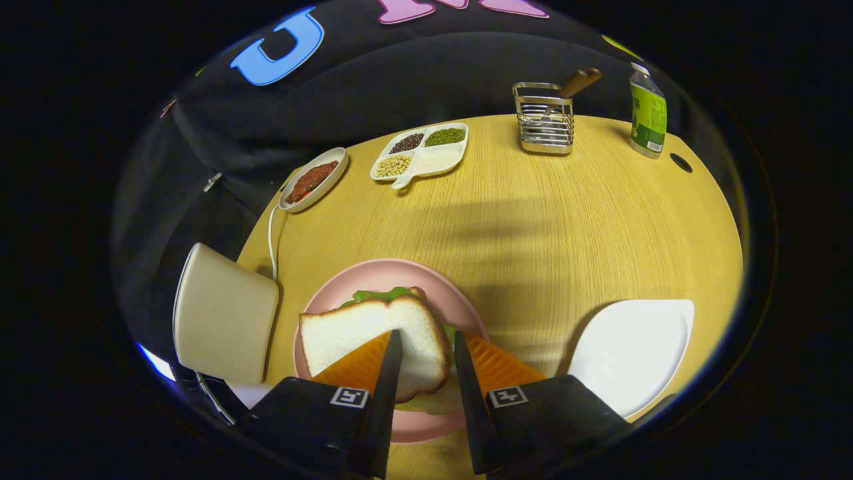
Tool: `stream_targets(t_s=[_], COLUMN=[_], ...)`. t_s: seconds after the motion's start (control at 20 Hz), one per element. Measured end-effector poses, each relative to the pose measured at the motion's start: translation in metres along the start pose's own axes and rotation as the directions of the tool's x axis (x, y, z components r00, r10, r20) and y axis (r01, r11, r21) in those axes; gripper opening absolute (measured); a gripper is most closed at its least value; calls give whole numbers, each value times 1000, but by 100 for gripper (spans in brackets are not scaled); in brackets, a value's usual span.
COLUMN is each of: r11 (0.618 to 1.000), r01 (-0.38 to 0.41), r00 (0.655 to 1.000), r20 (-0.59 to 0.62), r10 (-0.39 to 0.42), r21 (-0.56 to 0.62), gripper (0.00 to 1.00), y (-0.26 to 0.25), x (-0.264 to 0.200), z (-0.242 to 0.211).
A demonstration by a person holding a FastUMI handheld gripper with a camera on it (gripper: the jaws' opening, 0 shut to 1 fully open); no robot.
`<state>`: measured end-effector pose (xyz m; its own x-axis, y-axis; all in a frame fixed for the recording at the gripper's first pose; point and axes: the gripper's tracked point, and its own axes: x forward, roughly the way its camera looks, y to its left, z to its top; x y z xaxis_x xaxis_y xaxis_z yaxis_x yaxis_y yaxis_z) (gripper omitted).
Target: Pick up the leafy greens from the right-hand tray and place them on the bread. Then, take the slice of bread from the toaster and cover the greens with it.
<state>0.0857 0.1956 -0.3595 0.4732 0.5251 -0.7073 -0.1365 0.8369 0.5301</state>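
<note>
A white bread slice lies flat on top of leafy greens on a pink plate. Green leaf edges stick out beyond the slice and at its right side. My gripper hovers over the near right part of the slice, open, its fingers a small gap apart with the crust showing between them. Neither finger presses on the bread. The cream toaster stands left of the plate. The white right-hand tray sits to the right of the fingers with nothing on it.
Beyond the plate on the round wooden table are an oval dish of red food, a divided dish of beans, a wire holder with a wooden-handled utensil, and a green bottle. A white cable runs behind the toaster.
</note>
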Motion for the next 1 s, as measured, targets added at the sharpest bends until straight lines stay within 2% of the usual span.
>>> stream_targets(t_s=[0.1,0.2,0.25,0.35,0.65,0.85,1.0], r11=[1000,999,999,999,998,998,998], r01=[-10,-42,-43,-39,-64,-56,-45], r00=[1000,997,996,994,973,932,889], r20=[19,62,80,101,224,357,454], r10=[10,41,42,38,61,60,56], r21=[14,9,5,-1,9,-21,-36], gripper=[53,69,87,99,99,99,98], y=[3,9,8,6,10,11,15], x=[-7,-18,-23,-32,-90,-156,-204], z=[6,16,20,22,46,70,85])
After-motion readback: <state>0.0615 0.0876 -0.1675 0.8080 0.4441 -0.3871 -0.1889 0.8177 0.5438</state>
